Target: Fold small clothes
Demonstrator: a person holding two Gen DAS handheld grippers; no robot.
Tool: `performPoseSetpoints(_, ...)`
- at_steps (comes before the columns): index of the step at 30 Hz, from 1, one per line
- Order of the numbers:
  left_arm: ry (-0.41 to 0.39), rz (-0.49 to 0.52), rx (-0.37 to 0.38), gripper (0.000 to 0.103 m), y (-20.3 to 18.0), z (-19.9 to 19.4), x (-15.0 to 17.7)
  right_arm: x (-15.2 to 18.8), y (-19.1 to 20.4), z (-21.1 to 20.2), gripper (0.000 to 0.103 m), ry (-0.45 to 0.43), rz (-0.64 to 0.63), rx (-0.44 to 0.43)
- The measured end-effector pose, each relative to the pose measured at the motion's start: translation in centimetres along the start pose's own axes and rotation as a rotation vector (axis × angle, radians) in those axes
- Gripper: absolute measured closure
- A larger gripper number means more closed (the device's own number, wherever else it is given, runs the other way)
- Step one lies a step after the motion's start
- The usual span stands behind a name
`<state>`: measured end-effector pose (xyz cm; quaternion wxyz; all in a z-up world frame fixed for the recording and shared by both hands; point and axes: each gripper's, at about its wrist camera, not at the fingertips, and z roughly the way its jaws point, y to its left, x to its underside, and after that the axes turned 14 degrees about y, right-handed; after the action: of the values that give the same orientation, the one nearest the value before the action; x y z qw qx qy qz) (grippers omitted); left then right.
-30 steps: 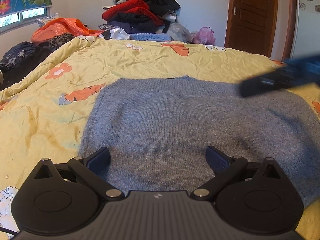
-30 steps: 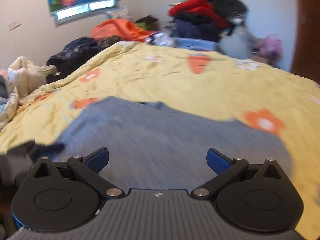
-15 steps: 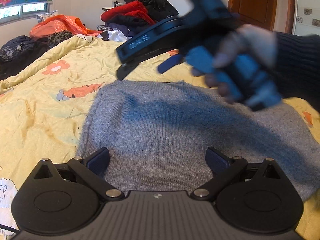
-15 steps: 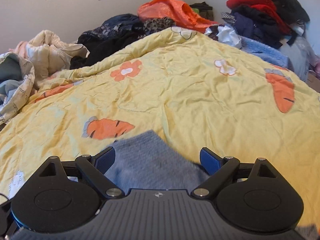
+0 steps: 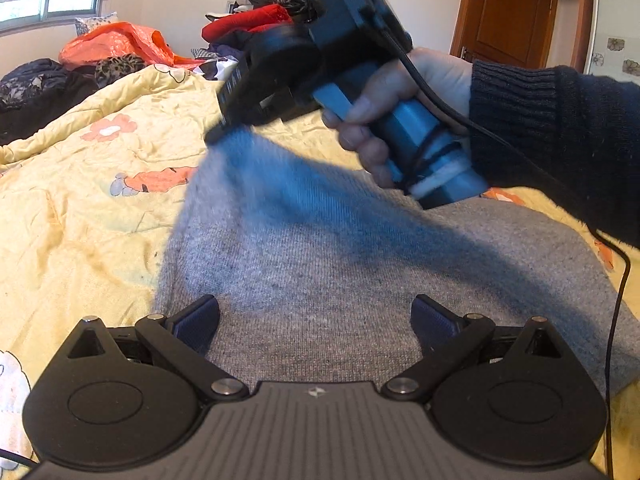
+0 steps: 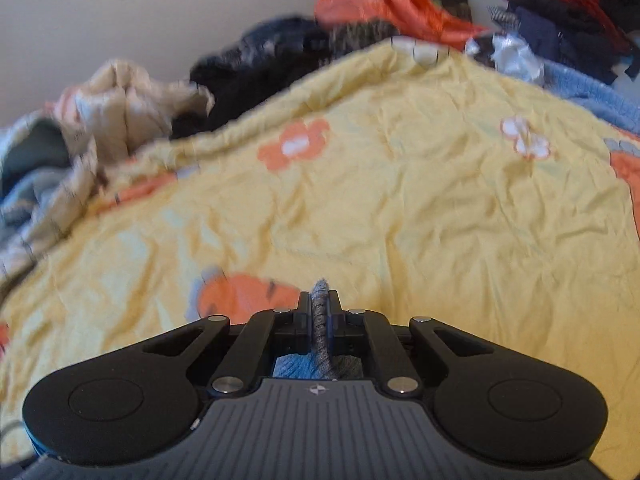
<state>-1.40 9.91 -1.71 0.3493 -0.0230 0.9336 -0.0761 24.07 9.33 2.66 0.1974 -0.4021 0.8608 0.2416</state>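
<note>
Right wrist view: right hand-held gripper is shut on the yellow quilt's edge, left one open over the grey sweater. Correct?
Not quite. In the right wrist view the right hand-held gripper is shut on a fold of the grey sweater, not the yellow quilt, which lies beyond it. The left hand-held gripper is open over the sweater, as you said.

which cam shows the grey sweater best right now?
Left wrist view: the grey sweater lies spread on the yellow quilt, its far corner lifted by the right gripper. The right wrist view shows only a pinched strip of knit between the shut fingers.
</note>
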Motion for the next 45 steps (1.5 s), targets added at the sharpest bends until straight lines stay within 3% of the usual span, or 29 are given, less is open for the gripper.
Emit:
performPoseSetpoints(2, 0.002, 0.001, -0.002, 0.000, -0.1, 0.1, 0.0, -0.2, -0.1, -0.2, 0.092, -0.070, 0.019, 0.009)
performPoseSetpoints(5, 0.007, 0.012, -0.012, 0.000, -0.3, 0.1, 0.0, 0.6, -0.3, 2.9, 0.092, 0.031, -0.006, 0.110)
performPoseSetpoints(6, 0.007, 0.014, -0.015, 0.000, -0.3, 0.1, 0.1, 1.3, -0.1, 2.8, 0.091, -0.011, -0.015, 0.116)
performPoseSetpoints(8, 0.009, 0.022, -0.020, 0.000, -0.4, 0.0, 0.1, 1.9, -0.2, 2.0, 0.068, -0.017, 0.043, 0.125)
performPoseSetpoints(9, 0.007, 0.027, -0.024, 0.000, -0.4, -0.1, 0.1, 2.2, -0.3, 1.1, 0.034, -0.016, 0.085, 0.128)
performPoseSetpoints(10, 0.002, 0.037, -0.025, 0.000, -0.5, -0.5, 0.2, 3.0, -0.2, -0.3, 0.016, -0.041, 0.119, 0.129)
performPoseSetpoints(13, -0.022, 0.101, -0.018, 0.000, -0.7, -1.2, -0.7, 7.8, -0.4, -5.7, 0.019, -0.173, 0.160, 0.130)
performPoseSetpoints(18, -0.032, 0.151, -0.010, 0.000, -1.8, 0.6, -5.0, 16.3, -5.0, -12.8, 0.019, -0.217, 0.328, 0.265)
performPoseSetpoints(21, 0.012, 0.140, 0.012, 0.000, -2.0, 3.5, -7.7, 19.9, -8.5, -15.4, 0.019, -0.225, 0.468, 0.327)
performPoseSetpoints(24, 0.119, 0.109, -0.069, 0.000, -1.2, 7.3, -8.5, 22.3, -10.6, -16.0, 0.018, -0.187, 0.515, 0.417)
performPoseSetpoints(25, 0.101, 0.122, -0.059, 0.000, -1.0, 7.1, -8.2, 23.1, -11.1, -15.3, 0.019, -0.158, 0.534, 0.456)
performPoseSetpoints(27, 0.105, 0.127, -0.045, 0.000, -0.6, 7.1, -8.2, 24.8, -10.6, -14.0, 0.017, -0.188, 0.445, 0.508)
performPoseSetpoints(32, 0.094, 0.134, -0.136, 0.000, -0.7, 7.0, -8.6, 24.0, -10.2, -13.0, 0.008, -0.166, 0.433, 0.538)
performPoseSetpoints(34, 0.025, 0.085, -0.236, 0.000, -0.4, 4.6, -7.8, 24.0, -10.1, -13.0, 0.008, -0.167, 0.428, 0.534)
performPoseSetpoints(35, -0.017, 0.046, -0.235, 0.000, 0.1, 2.7, -7.1, 24.2, -10.0, -13.0, 0.008, -0.172, 0.429, 0.532)
performPoseSetpoints(38, -0.067, -0.141, -0.103, 0.000, 2.7, -3.0, -3.8, 24.6, -9.7, -13.8, 0.008, -0.194, 0.436, 0.525)
performPoseSetpoints(42, -0.017, -0.373, 0.041, 0.000, 5.0, -8.0, 1.8, 24.7, -9.7, -13.9, 0.006, -0.201, 0.440, 0.516)
performPoseSetpoints(45, 0.020, -0.491, 0.120, 0.000, 5.5, -9.7, 4.9, 24.7, -9.6, -13.9, 0.005, -0.202, 0.438, 0.513)
